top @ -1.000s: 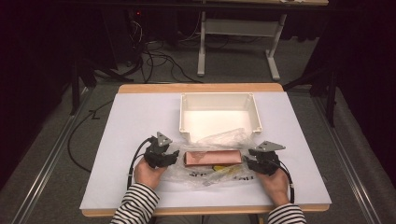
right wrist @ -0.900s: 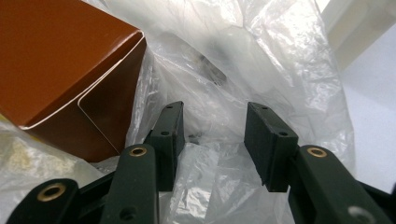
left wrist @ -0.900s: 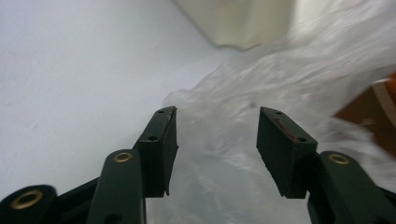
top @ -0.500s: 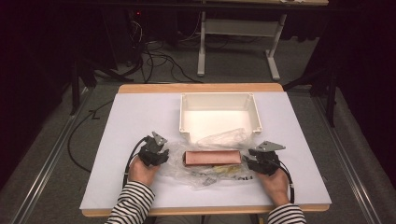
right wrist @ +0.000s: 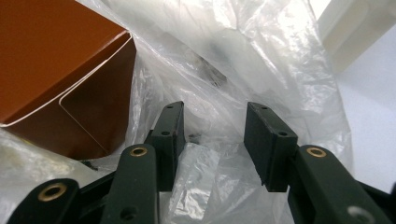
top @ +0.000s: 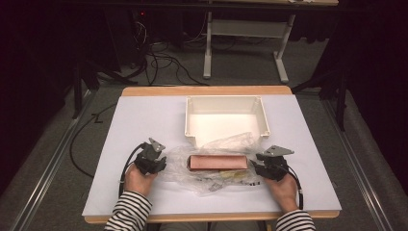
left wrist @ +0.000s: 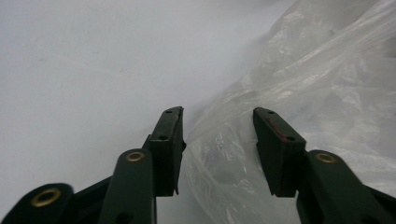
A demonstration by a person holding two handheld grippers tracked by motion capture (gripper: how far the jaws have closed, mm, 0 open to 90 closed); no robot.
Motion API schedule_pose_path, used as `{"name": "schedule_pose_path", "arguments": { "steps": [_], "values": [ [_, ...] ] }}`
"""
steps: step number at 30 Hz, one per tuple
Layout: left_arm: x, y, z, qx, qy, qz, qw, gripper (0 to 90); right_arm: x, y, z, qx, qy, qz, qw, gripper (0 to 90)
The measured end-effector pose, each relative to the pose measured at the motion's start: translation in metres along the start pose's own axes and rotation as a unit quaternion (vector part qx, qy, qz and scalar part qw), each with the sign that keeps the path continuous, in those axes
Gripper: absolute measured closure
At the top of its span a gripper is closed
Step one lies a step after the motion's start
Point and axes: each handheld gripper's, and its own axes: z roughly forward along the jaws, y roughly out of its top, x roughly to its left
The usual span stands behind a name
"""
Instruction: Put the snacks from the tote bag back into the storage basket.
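On table — one bag, one box

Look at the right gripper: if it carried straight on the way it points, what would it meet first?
Most likely the clear plastic bag, whose film already lies between the right gripper's open jaws. The brown box sits off to one side, though depth is hard to judge.

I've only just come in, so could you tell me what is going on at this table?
A person sits at a white table with a two-jaw gripper in each hand, working on a clear plastic bag that holds a brown box. The left gripper sits at the bag's left edge; its jaws have just been opening and closing, with film between them but not pinched. The right gripper is at the bag's right end, jaws apart over crumpled film. A white tray sits beyond, empty.
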Motion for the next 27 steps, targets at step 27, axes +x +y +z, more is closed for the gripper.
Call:
{"name": "schedule_pose_path", "arguments": {
  "steps": [27],
  "values": [
    [-0.044, 0.013, 0.021, 0.030, -0.050, 0.034, 0.9977, 47.3, 0.000, 0.000, 0.000, 0.000, -0.001, -0.001, 1.0000, 58.3]
  ]
}}
